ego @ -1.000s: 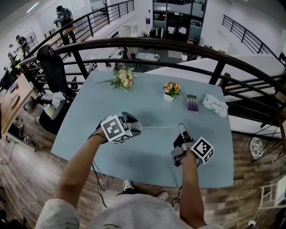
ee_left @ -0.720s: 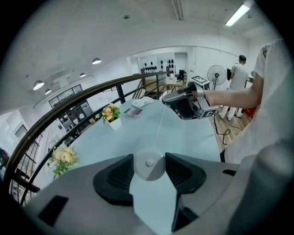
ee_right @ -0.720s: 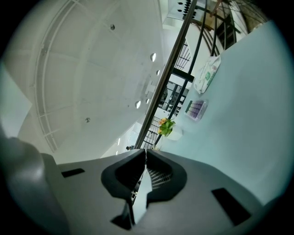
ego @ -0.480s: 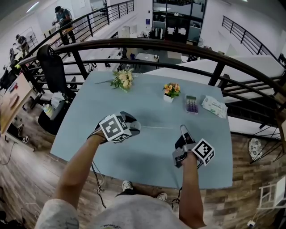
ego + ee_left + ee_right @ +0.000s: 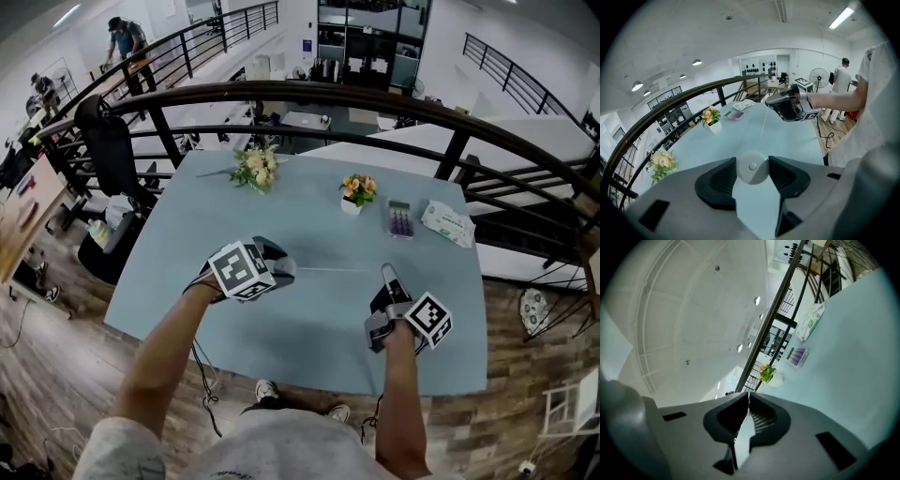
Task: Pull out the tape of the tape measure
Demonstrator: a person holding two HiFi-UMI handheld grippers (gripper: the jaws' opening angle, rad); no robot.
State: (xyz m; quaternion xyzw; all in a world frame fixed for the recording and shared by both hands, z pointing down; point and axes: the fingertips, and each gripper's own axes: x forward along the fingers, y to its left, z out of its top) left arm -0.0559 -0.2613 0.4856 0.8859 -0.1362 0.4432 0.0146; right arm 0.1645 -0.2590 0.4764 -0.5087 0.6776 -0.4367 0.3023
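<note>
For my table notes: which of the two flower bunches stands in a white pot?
The orange bunch, upright in its pot; the cream bunch lies loose on the table.

The left forearm (image 5: 164, 361) and right forearm (image 5: 401, 394) reach out bare, well apart. The left tongs (image 5: 279, 267) tilt downward, jaws partway apart and clamped on the tape measure (image 5: 752, 168). The right tongs (image 5: 386, 275) lie level, jaws pinched on the tape (image 5: 328, 269).

Person wears a pale grey short-sleeved shirt (image 5: 281, 448); left gripper (image 5: 284, 268) and right gripper (image 5: 384, 273) are grey with black pads (image 5: 719, 180), each bearing a black-and-white marker cube (image 5: 241, 270), with a black cable (image 5: 201, 367) trailing.
</note>
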